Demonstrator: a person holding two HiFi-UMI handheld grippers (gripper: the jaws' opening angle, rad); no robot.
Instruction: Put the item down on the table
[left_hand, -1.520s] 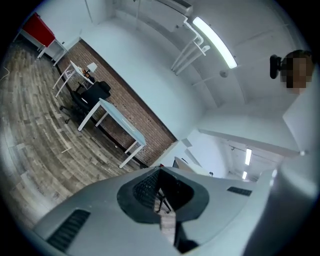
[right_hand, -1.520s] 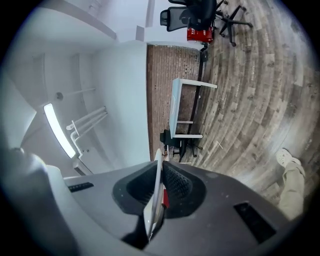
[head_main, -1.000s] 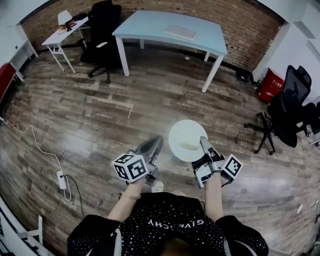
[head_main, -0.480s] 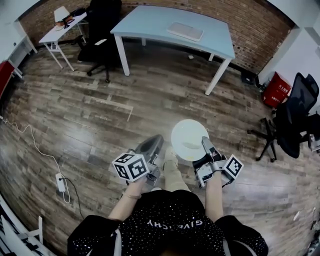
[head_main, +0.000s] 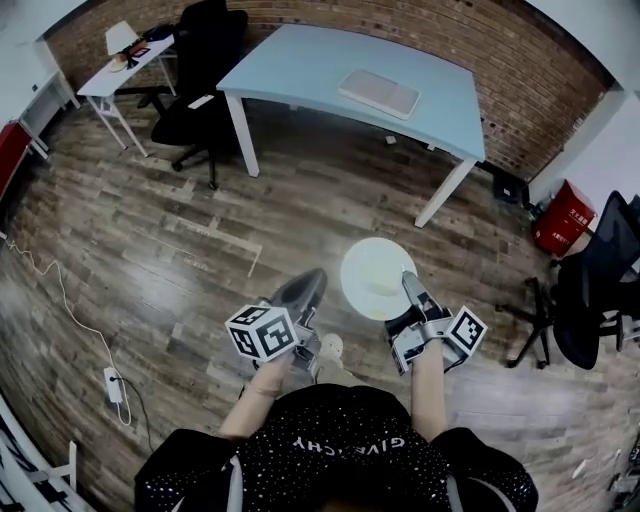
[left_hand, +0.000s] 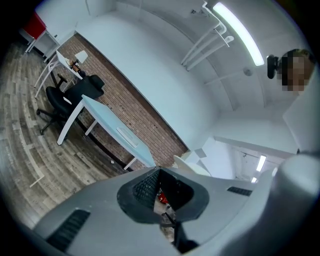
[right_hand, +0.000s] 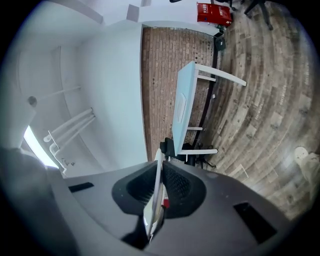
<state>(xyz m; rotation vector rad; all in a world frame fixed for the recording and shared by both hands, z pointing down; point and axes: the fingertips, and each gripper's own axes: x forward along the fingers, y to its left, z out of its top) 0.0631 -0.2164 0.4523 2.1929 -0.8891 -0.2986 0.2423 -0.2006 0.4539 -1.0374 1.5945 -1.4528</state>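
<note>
A round white plate (head_main: 375, 275) is held out level in front of me, over the wooden floor. My right gripper (head_main: 408, 283) is shut on its near rim. In the right gripper view the plate (right_hand: 156, 192) shows edge-on between the two dark pads. My left gripper (head_main: 312, 280) is just left of the plate, apart from it, shut and holding nothing. In the left gripper view part of the plate's rim (left_hand: 191, 163) shows beyond the jaws. The light blue table (head_main: 330, 70) stands ahead, well beyond the plate, with a flat white pad (head_main: 378, 92) lying on it.
A black office chair (head_main: 195, 95) and a small white desk (head_main: 130, 55) stand left of the table. Another black chair (head_main: 600, 290) and a red container (head_main: 568, 218) are on the right. A power strip with a cable (head_main: 112, 383) lies on the floor at the left.
The table has come closer and shifted right in the head view as the person walks. Both grippers keep the same pose, the plate still held.
</note>
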